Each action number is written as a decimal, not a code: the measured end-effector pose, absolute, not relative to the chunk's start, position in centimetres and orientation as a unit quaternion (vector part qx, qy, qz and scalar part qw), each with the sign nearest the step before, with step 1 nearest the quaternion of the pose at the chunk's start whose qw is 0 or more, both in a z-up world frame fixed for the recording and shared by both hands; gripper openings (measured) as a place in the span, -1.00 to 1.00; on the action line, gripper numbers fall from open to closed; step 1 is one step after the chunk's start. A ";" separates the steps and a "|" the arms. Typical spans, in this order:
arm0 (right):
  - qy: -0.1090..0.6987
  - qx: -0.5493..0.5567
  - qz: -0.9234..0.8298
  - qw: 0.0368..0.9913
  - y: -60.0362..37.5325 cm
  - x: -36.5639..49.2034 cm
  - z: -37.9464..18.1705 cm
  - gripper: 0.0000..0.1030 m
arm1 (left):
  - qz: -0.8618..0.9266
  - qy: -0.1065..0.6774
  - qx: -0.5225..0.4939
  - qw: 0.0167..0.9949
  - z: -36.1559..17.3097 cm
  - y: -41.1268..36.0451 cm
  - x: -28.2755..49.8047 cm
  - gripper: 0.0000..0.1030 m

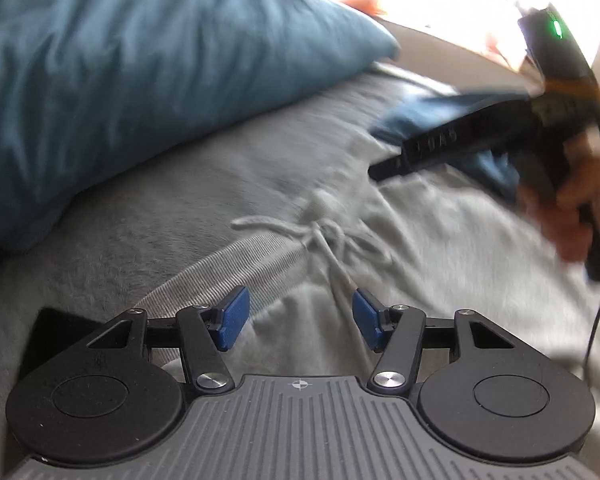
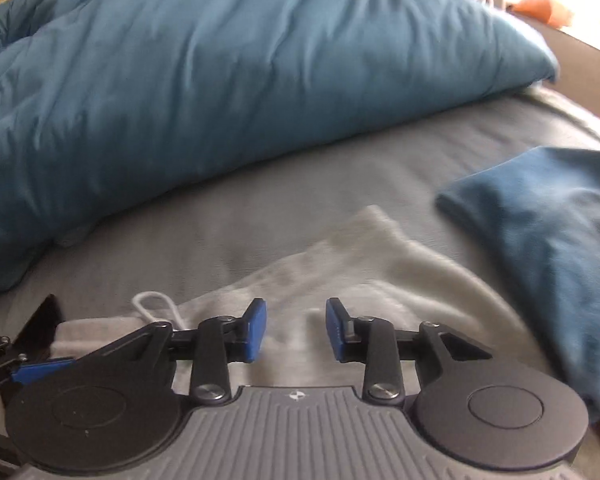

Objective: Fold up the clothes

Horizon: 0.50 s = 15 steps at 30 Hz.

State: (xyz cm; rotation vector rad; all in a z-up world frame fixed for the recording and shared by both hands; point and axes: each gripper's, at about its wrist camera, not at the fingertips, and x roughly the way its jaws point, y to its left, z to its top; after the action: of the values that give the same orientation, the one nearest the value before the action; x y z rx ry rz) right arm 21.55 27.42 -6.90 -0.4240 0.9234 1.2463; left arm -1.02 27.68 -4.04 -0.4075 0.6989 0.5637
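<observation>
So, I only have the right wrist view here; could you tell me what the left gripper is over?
Observer: The left gripper is open above the ribbed waistband of the grey sweatpants.
Operator: Is the drawstring tied?
Observer: Yes, the drawstring is knotted in a bow just ahead of the fingers.
Operator: And my right gripper from outside?
Observer: A hand grips its handle; a green light glows on its top.

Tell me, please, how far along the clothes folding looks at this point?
Done: a dark blue garment lies folded on the grey sheet. In hand: nothing yet; the left gripper and right gripper are both open over the light grey sweatpants, drawstring showing. Left: the sweatpants are spread out, with no fold visible.
</observation>
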 end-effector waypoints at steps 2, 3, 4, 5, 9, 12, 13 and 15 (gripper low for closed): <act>0.451 -0.184 0.535 0.690 28.9 21.8 -7.1 -0.20 | 0.294 0.324 -0.200 0.876 -4.2 28.0 -0.9 0.11; 0.470 -0.181 0.524 0.687 29.6 21.9 -7.3 -0.16 | 0.308 0.320 -0.191 0.875 -4.3 28.0 -0.9 0.11; 0.488 -0.177 0.512 0.684 30.3 22.0 -7.4 -0.10 | 0.321 0.317 -0.180 0.874 -4.5 28.0 -0.8 0.11; 0.507 -0.174 0.499 0.681 31.1 22.2 -7.5 0.01 | 0.330 0.315 -0.167 0.874 -4.7 28.0 -0.6 0.11; 0.573 -0.165 0.447 0.667 33.8 22.6 -8.0 0.09 | 0.329 0.330 -0.115 0.877 -5.9 28.3 -0.1 0.22; 0.604 -0.183 0.415 0.656 35.4 22.9 -8.5 0.24 | 0.322 0.329 -0.102 0.882 -6.4 28.4 -0.3 0.40; 0.610 -0.192 0.406 0.653 35.9 22.9 -8.7 0.24 | 0.319 0.326 -0.101 0.884 -6.5 28.5 -0.3 0.41; 0.615 -0.208 0.394 0.651 36.4 22.7 -8.9 0.25 | 0.316 0.320 -0.101 0.887 -6.5 28.5 -0.8 0.41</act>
State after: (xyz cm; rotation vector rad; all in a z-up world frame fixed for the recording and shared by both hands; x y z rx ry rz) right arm 22.69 36.43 -8.87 -0.4715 1.3962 0.8949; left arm -0.79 28.51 -6.54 -0.2106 0.6660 0.6565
